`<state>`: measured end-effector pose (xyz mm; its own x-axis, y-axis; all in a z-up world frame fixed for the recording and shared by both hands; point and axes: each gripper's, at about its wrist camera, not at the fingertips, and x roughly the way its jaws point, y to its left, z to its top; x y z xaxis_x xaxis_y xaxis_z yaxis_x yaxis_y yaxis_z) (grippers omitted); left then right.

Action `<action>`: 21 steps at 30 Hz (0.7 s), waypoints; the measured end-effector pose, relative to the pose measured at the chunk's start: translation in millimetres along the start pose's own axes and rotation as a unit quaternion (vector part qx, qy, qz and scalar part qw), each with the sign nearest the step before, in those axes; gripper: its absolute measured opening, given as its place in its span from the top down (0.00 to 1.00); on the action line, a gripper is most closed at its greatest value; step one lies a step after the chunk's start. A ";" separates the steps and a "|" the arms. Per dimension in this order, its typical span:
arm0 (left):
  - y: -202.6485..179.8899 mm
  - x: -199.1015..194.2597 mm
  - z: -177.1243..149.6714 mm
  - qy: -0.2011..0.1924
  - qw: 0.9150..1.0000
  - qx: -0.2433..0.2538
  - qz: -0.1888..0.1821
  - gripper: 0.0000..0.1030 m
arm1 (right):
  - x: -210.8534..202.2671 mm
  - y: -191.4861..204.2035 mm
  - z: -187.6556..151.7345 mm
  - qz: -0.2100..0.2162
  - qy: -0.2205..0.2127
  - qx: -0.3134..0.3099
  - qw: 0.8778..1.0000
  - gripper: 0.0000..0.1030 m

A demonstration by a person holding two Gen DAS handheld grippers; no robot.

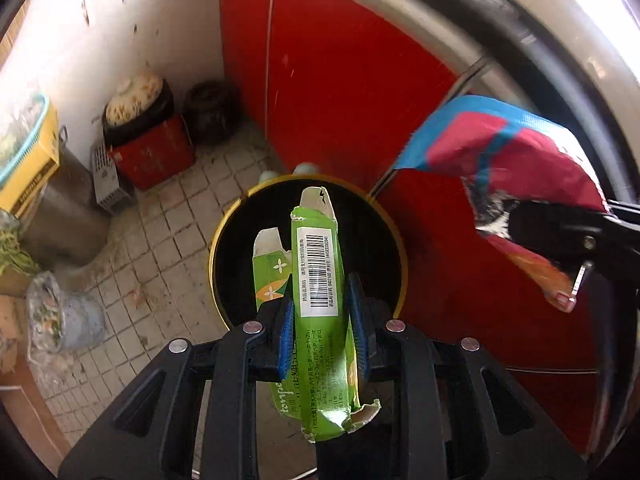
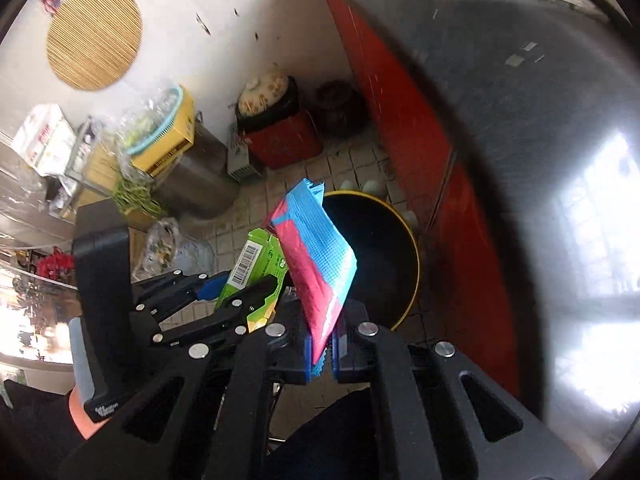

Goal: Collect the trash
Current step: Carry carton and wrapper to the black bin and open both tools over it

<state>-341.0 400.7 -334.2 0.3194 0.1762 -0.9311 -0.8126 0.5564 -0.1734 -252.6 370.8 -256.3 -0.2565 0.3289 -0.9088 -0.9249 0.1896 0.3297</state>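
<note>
Carton [image 1: 318, 280] and wrapper [image 2: 316, 256] above bin [image 1: 384, 240]

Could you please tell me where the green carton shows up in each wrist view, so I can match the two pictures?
Left wrist view: the green carton stands at centre, clamped in the left gripper, over the bin.
Right wrist view: the green carton lies left of centre, beside the blue and pink wrapper.
Shared landmark: the black bin with a yellow rim.

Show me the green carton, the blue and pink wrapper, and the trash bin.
green carton [image 1: 318, 276], left wrist view, on its barcode label
blue and pink wrapper [image 2: 320, 256], right wrist view, mid-face
trash bin [image 2: 412, 248], right wrist view, yellow rim
</note>
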 end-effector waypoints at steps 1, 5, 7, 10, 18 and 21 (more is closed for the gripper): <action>2.9 9.8 -0.1 0.001 1.000 -0.006 -0.002 0.77 | 14.1 0.6 3.1 -0.002 0.008 0.002 1.000 0.93; 11.6 45.2 -3.0 0.011 1.000 -0.015 -0.010 0.77 | 61.2 -7.1 12.5 -0.016 0.031 0.000 0.999 0.93; 13.3 60.4 -4.0 0.017 1.000 -0.011 -0.010 0.76 | 77.1 -7.6 16.7 -0.021 0.038 -0.003 0.999 0.93; 13.8 73.1 -5.5 0.014 1.000 -0.003 -0.002 0.51 | 91.8 -16.8 16.2 -0.033 0.048 -0.007 0.998 0.83; 17.4 52.8 -6.5 0.000 1.000 -0.002 0.003 0.25 | 69.2 -14.0 13.1 -0.030 0.027 -0.021 0.999 0.31; 10.0 18.7 -7.8 -0.007 1.000 0.016 0.018 0.20 | 34.5 -11.4 6.4 -0.014 0.027 -0.014 0.999 0.31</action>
<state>-346.9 403.2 -355.9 0.2973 0.2074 -0.9320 -0.8080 0.5747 -0.1299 -249.1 385.9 -289.7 -0.2442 0.2736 -0.9303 -0.9393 0.1717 0.2970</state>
